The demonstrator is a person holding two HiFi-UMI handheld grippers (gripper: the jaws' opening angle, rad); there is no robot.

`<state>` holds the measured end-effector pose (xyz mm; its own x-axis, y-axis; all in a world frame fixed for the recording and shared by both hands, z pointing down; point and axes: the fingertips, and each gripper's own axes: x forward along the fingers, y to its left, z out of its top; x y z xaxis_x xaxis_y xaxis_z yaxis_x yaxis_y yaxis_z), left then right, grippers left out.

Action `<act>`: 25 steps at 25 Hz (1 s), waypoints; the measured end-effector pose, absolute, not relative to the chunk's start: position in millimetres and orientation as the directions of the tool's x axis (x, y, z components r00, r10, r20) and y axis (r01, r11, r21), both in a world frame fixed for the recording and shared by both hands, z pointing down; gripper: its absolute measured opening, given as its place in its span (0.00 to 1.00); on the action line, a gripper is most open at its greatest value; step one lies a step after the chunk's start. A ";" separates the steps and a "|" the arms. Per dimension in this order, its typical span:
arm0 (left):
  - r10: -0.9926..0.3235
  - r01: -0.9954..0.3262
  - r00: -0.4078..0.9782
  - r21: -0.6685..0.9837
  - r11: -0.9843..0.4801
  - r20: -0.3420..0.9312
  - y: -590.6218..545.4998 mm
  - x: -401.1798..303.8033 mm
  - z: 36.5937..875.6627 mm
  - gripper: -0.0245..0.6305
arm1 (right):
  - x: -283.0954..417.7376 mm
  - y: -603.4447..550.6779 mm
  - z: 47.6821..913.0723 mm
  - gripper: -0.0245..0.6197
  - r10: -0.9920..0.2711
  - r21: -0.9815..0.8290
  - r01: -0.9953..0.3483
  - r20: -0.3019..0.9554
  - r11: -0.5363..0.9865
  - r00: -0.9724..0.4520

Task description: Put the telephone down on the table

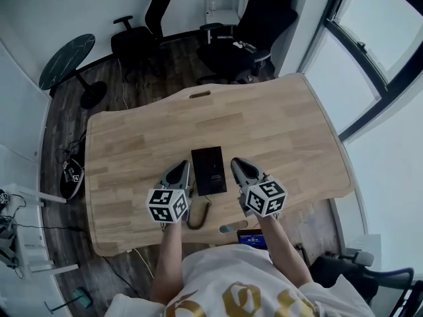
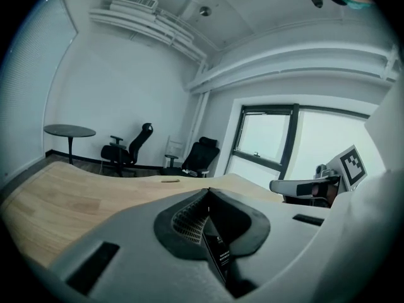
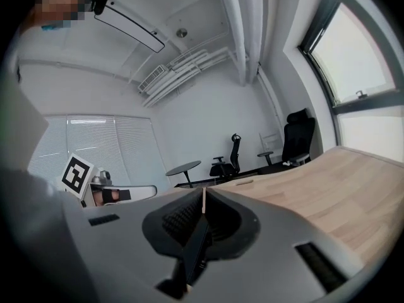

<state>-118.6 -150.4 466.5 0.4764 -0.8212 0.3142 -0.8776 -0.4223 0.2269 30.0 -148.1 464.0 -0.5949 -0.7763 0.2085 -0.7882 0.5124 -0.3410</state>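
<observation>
Telephone (image 1: 209,170): flat black slab with a small pale mark on its face. It appears to lie flat on the worktop (image 1: 284,131), near the person's edge, long side pointing away from them. This is within easy reach and square to both arms.

Coiled cord (image 1: 200,214): dark and slack. It runs from the telephone's near end toward the front edge of the worktop and passes close by the left tool. The slack suggests nothing is pulling on the set.

Left tool (image 1: 183,166): just beside the telephone's left long edge, pointing away from the person. In the left gripper view the tool (image 2: 208,193) has its jaws drawn together at the tips. A thin dark strip (image 2: 216,251) with fine print shows low in the slot behind them. I cannot tell whether that is the telephone seen through the gap or part of the tool.

Right tool (image 1: 238,162): just beside the right long edge, mirroring the left. In the right gripper view the tool (image 3: 202,193) has its jaws closed to a hairline slit, with a similar dark strip below.

Judgement: with the tools flanking the telephone and not visibly clamped on it, it looks already set down.

Surroundings: office chairs (image 1: 251,32) and a round side table (image 1: 66,59), well apart beyond the far edge.
</observation>
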 end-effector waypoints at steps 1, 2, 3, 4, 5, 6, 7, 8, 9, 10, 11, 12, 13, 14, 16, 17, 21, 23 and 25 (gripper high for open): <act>-0.824 -0.878 0.476 0.223 -0.425 0.305 -147.8 -119.2 463.2 0.05 | 30.3 -145.2 460.8 0.07 -0.781 -0.332 -0.792 0.204 0.512 -0.590; -0.826 -0.877 0.478 0.223 -0.426 0.298 -144.8 -119.5 460.6 0.05 | 30.4 -141.8 457.9 0.07 -0.784 -0.323 -0.796 0.201 0.512 -0.587; -0.827 -0.875 0.480 0.226 -0.428 0.292 -141.5 -119.4 458.6 0.05 | 30.4 -138.1 455.4 0.06 -0.787 -0.313 -0.799 0.200 0.514 -0.584; -0.828 -0.874 0.482 0.227 -0.430 0.287 -138.4 -118.9 456.9 0.05 | 30.6 -134.5 453.2 0.06 -0.788 -0.303 -0.802 0.199 0.515 -0.582; -0.829 -0.873 0.483 0.226 -0.432 0.282 -135.4 -118.1 455.4 0.05 | 30.8 -131.0 451.4 0.06 -0.790 -0.292 -0.805 0.200 0.517 -0.580; -0.829 -0.872 0.485 0.222 -0.436 0.278 -132.6 -117.0 454.0 0.05 | 31.1 -127.6 450.0 0.06 -0.792 -0.281 -0.808 0.201 0.517 -0.577; -0.828 -0.871 0.488 0.217 -0.441 0.275 -129.8 -115.5 452.7 0.05 | 31.8 -124.4 449.0 0.06 -0.793 -0.271 -0.812 0.203 0.518 -0.574; -0.828 -0.869 0.491 0.213 -0.446 0.271 -127.1 -113.7 451.4 0.05 | 32.6 -121.4 448.3 0.06 -0.795 -0.263 -0.814 0.205 0.517 -0.571; -0.827 -0.867 0.495 0.211 -0.451 0.268 -124.7 -111.9 450.2 0.05 | 33.5 -118.8 447.7 0.06 -0.795 -0.259 -0.816 0.206 0.517 -0.570; -0.826 -0.866 0.498 0.208 -0.455 0.266 -122.6 -110.2 449.1 0.05 | 34.4 -116.3 446.9 0.06 -0.796 -0.258 -0.816 0.205 0.517 -0.569; -0.824 -0.864 0.501 0.207 -0.459 0.263 -120.7 -108.6 448.1 0.05 | 35.1 -114.1 446.0 0.06 -0.797 -0.257 -0.817 0.204 0.517 -0.568; -0.823 -0.862 0.504 0.205 -0.463 0.261 -119.0 -107.5 447.1 0.05 | 35.6 -111.9 444.9 0.06 -0.798 -0.256 -0.817 0.201 0.517 -0.568; -0.822 -0.861 0.507 0.204 -0.466 0.259 -117.5 -106.7 446.0 0.05 | 35.9 -109.9 443.8 0.06 -0.799 -0.254 -0.817 0.198 0.518 -0.568; -0.822 -0.860 0.509 0.203 -0.469 0.257 -116.2 -106.1 444.8 0.05 | 36.2 -108.3 442.7 0.06 -0.800 -0.252 -0.817 0.196 0.518 -0.568; -0.820 -0.857 0.513 0.204 -0.474 0.252 -114.3 -104.8 442.4 0.05 | 37.7 -106.2 440.6 0.06 -0.802 -0.251 -0.818 0.192 0.517 -0.566; -0.820 -0.856 0.515 0.204 -0.476 0.251 -113.8 -104.1 441.3 0.05 | 38.5 -105.7 439.6 0.06 -0.803 -0.250 -0.819 0.190 0.517 -0.565; -0.816 -0.853 0.520 0.200 -0.482 0.253 -111.3 -103.3 441.0 0.05 | 38.3 -104.1 437.0 0.06 -0.804 -0.251 -0.817 0.181 0.519 -0.566; -0.815 -0.852 0.521 0.203 -0.482 0.252 -108.7 -103.8 440.6 0.05 | 37.0 -101.3 436.7 0.06 -0.803 -0.250 -0.816 0.181 0.521 -0.568; -0.815 -0.850 0.524 0.204 -0.485 0.248 -107.4 -104.0 438.4 0.05 | 35.9 -99.8 435.5 0.06 -0.801 -0.247 -0.814 0.179 0.526 -0.572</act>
<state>-104.0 -107.4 438.4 0.5244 -0.8147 0.2476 -0.8502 -0.4853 0.2039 35.9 -99.8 435.5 -0.5718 -0.8008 0.1785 -0.8138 0.5261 -0.2469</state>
